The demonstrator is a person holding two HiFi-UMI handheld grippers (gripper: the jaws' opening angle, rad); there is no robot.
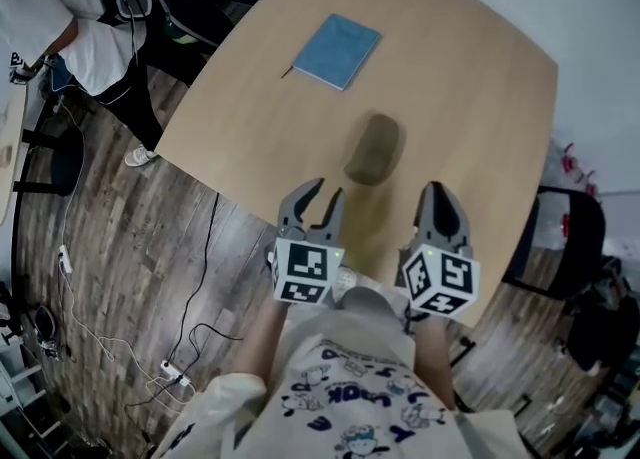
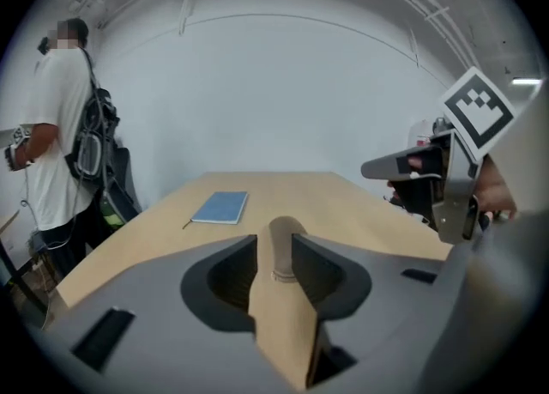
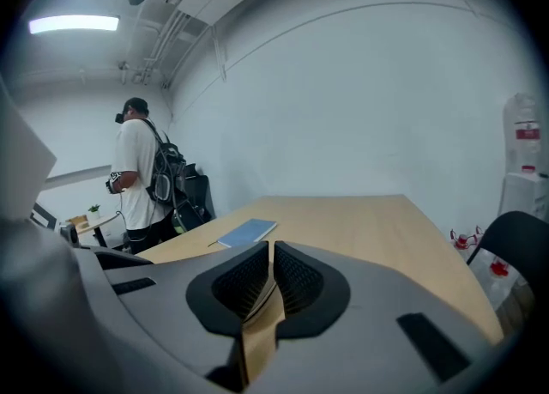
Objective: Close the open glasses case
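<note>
A brown oblong glasses case (image 1: 373, 148) lies near the middle of the light wooden table (image 1: 470, 97); from here I cannot tell how its lid stands. My left gripper (image 1: 329, 190) hovers over the table's near edge, just short of the case and slightly left of it, jaws open with nothing between them. In the left gripper view the case (image 2: 286, 239) shows through the gap of the left gripper (image 2: 274, 246). My right gripper (image 1: 437, 189) is to the case's right, jaws shut and empty. The pads of the right gripper (image 3: 270, 253) meet in its own view.
A blue notebook (image 1: 337, 51) lies on the far part of the table. A person (image 1: 60, 17) with a backpack stands beyond the table's left side. A black chair (image 1: 565, 237) stands at the right. Cables (image 1: 190, 337) trail over the wooden floor.
</note>
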